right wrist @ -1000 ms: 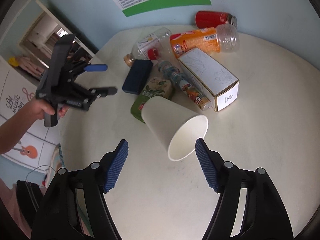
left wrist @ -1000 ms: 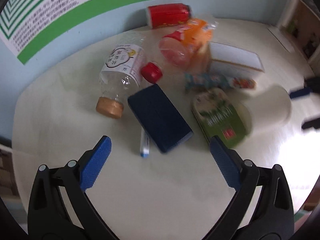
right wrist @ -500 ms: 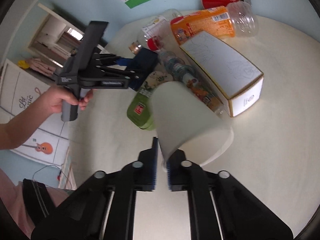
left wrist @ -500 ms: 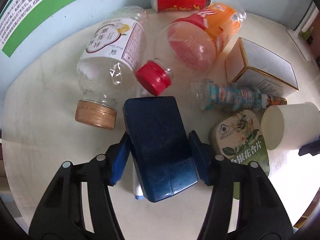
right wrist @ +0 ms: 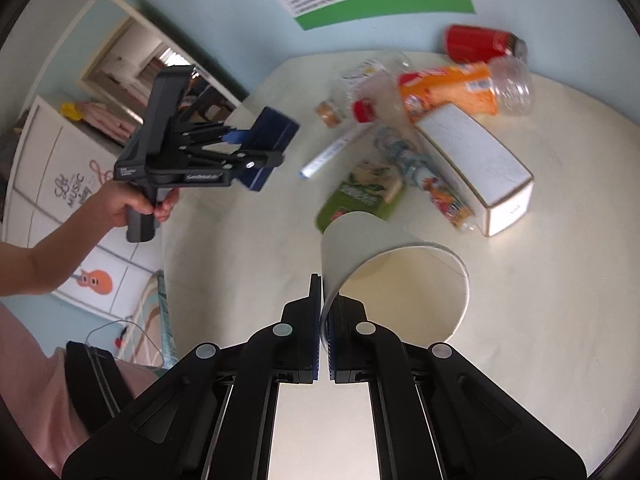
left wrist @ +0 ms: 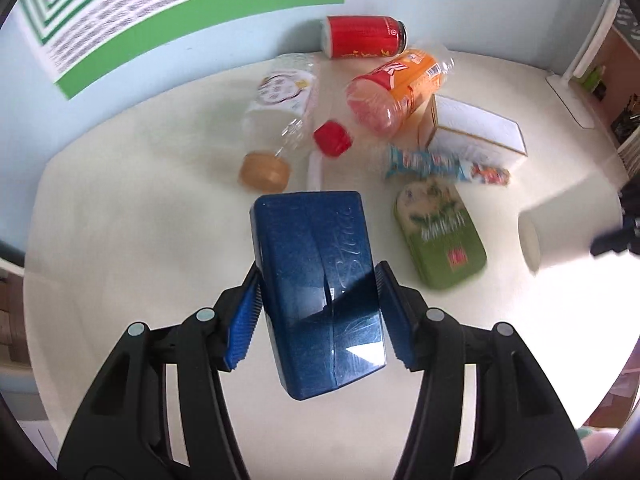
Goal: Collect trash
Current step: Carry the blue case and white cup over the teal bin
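Dark blue box clamped between left gripper pads, lifted off the round table, nearer than the green tin. Right gripper pinched shut on white paper cup rim, right of that tin.

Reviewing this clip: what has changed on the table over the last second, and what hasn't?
The left gripper closed its jaws on the blue box and lifted it off the table, uncovering a white pen. The right gripper shut on the paper cup's rim and raised it. The bottles, red can, white carton and green tin stayed put.
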Demonstrator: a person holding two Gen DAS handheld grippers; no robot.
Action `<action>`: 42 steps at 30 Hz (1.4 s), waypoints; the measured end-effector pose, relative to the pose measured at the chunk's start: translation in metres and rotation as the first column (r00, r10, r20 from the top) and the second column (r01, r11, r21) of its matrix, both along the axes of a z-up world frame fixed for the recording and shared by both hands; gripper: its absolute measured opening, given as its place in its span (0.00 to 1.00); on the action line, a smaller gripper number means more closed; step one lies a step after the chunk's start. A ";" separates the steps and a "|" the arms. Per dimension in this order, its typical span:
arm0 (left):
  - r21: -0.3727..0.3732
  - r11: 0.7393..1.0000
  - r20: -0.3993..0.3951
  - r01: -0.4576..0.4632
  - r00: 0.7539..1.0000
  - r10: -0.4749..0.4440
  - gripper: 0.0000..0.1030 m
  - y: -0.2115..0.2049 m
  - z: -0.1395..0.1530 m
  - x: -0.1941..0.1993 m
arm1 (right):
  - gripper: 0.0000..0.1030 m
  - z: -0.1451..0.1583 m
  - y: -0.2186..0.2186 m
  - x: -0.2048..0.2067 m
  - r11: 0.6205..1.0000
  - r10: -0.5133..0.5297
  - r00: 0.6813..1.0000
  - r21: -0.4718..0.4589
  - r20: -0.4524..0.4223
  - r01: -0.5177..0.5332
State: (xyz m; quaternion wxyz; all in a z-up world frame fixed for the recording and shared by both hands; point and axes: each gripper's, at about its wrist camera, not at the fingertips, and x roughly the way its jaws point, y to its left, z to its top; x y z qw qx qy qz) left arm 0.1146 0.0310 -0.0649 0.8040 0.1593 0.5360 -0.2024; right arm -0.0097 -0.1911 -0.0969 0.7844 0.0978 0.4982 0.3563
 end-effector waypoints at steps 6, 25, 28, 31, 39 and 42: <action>0.022 0.994 0.026 -0.109 0.994 0.108 0.51 0.060 0.023 -0.050 | 0.03 0.018 0.047 -0.007 0.989 0.147 0.988 0.005 0.035 -0.147; 0.011 0.688 -0.037 -0.725 0.688 0.725 0.51 0.313 -0.012 -0.327 | 0.03 0.004 0.376 -0.075 0.661 0.749 0.662 -0.032 -0.025 -0.749; 0.017 0.636 -0.065 -0.772 0.634 0.771 0.51 0.352 -0.029 -0.367 | 0.03 -0.007 0.437 -0.092 0.614 0.786 0.615 -0.029 -0.062 -0.789; 0.019 0.596 -0.095 -0.803 0.592 0.801 0.51 0.390 -0.053 -0.408 | 0.03 -0.026 0.512 -0.128 0.535 0.838 0.537 -0.047 -0.100 -0.843; 0.043 0.506 -0.270 -0.861 0.478 0.836 0.51 0.469 -0.175 -0.483 | 0.03 -0.147 0.680 -0.206 0.408 0.856 0.436 -0.156 -0.277 -0.900; 0.032 0.480 -0.335 -0.877 0.443 0.832 0.51 0.498 -0.236 -0.495 | 0.03 -0.223 0.716 -0.227 0.369 0.833 0.419 -0.202 -0.361 -0.907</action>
